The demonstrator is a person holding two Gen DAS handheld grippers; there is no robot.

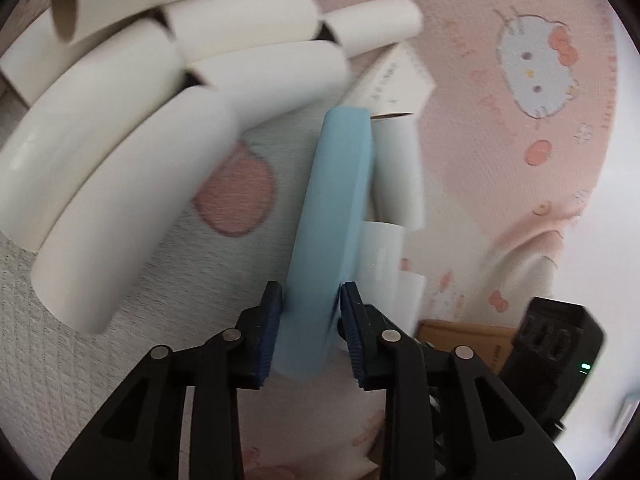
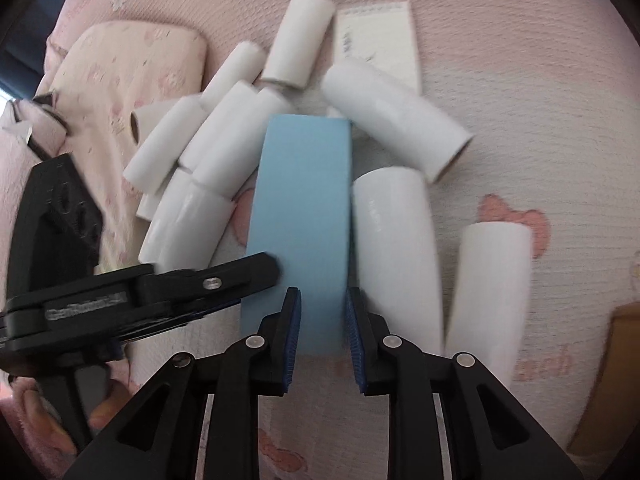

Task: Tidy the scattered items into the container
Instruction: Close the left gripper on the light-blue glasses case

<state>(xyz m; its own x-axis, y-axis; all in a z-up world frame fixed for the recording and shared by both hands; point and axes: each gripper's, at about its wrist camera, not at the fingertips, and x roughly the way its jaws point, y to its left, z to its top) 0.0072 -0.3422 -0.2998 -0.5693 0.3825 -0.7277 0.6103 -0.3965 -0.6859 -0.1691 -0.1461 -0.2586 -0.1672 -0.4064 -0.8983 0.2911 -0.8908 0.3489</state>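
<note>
The left tool [image 1: 312, 295] is partly closed, its blue pads pressing on the thin edges of a flat light-blue box [image 1: 332, 200], which it holds by the near end (the box runs away from the camera, edge up). The right tool [image 2: 322, 300] sits over that same near end, looking down on the broad face. Its jaws are drawn almost together and grip nothing, since the box is wider than the narrow gap left between them. Just right of the box, two white rolls [image 2: 394, 248] lie side by side on the pink cartoon-print sheet [image 2: 520, 80]. To its left is a loose heap of more rolls [image 1: 120, 160], some stacked on others. A brown cardboard edge [image 2: 616, 360] shows at the right rim. Farther off lie a white notepad [image 2: 376, 44] and a pink pillow [image 2: 132, 64].
</note>
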